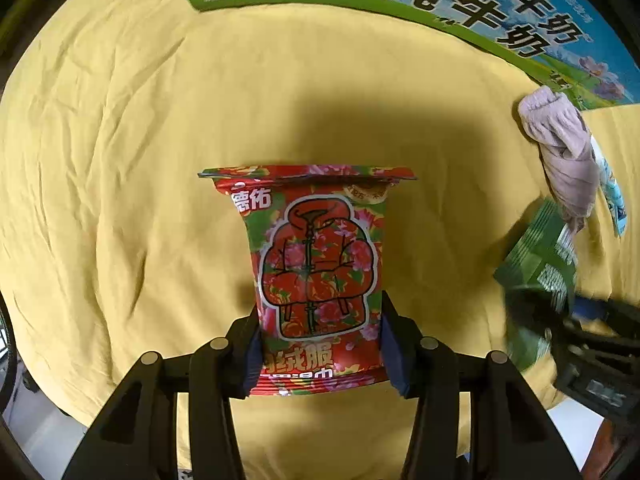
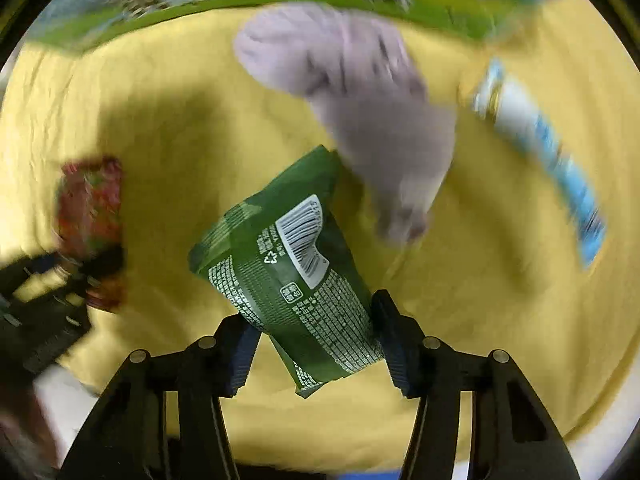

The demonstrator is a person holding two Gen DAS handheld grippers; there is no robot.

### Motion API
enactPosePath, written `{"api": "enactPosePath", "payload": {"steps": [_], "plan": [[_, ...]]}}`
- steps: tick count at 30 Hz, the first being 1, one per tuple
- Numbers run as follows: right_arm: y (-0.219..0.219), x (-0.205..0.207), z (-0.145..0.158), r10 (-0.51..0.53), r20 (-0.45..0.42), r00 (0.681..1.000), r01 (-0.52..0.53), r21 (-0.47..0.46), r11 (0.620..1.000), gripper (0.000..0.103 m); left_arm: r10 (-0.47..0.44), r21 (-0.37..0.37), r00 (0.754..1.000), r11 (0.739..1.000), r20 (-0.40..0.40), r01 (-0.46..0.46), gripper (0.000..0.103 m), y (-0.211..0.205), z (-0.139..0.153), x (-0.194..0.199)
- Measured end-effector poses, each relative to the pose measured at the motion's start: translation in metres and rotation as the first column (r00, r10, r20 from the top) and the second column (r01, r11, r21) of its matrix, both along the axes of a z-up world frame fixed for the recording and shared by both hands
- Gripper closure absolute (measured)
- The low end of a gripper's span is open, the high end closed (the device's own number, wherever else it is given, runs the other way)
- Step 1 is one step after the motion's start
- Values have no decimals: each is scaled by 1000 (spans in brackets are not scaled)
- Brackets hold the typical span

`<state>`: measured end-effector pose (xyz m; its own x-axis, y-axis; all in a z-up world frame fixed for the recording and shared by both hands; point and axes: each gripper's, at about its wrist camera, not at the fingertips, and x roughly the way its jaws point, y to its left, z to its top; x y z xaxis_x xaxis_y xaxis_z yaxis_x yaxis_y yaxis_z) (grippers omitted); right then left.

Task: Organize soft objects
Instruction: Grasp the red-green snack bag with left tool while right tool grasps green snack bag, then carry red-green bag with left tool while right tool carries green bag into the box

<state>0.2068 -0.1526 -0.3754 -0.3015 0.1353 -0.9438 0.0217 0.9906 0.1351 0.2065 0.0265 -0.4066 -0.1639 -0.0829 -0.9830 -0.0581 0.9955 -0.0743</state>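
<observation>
My left gripper [image 1: 320,352] is shut on a red floral wipes pack [image 1: 316,264] and holds it above the yellow cloth [image 1: 120,160]. My right gripper [image 2: 316,344] is shut on a green wipes pack [image 2: 280,264] with a barcode, tilted over the cloth. The green pack also shows at the right of the left wrist view [image 1: 540,264]. The red pack shows blurred at the left of the right wrist view [image 2: 90,220]. A crumpled mauve cloth [image 2: 360,100] lies beyond the green pack; it also shows in the left wrist view [image 1: 560,148].
A green and blue milk carton box [image 1: 480,12] stands along the far edge of the yellow cloth. A white and blue packet [image 2: 536,148] lies to the right of the mauve cloth. The right wrist view is blurred by motion.
</observation>
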Motion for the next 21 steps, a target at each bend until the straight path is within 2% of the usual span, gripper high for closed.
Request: {"api": "enactPosePath", "payload": {"steps": [1,3,11,13,15,17,20,21], "plan": [[-4,-1,0,-73,-27,997,74,49,996,46,4,-1,1000,1000,8,-4,55,0,0,-2],[-7,-1,1,-126,-16,992,126,57,990,45,8,5,1000,1000,18,-8,54,13,2,0],[9,-14,-5,-55,31,998,57,-65,996,44,-15,59,999,998,46,12,54,-9,6,14],[11,-17,-5,-87,41,995,90,-93,992,52,-15,61,998,998,54,12,55,-11,2,12],[0,-19,2,-191,34,981,193,-79,978,55,-21,67,998,998,57,17,55,-15,-1,4],[-9,-21,5,-274,8,962,274,-20,961,55,-27,70,998,997,57,23,55,-16,0,-1],[-10,-19,14,-252,35,967,252,-10,968,55,-24,68,998,997,57,20,55,-25,4,-9],[-14,-16,24,-229,50,972,230,-17,973,51,-23,67,998,998,57,19,55,-24,4,-10]]}}
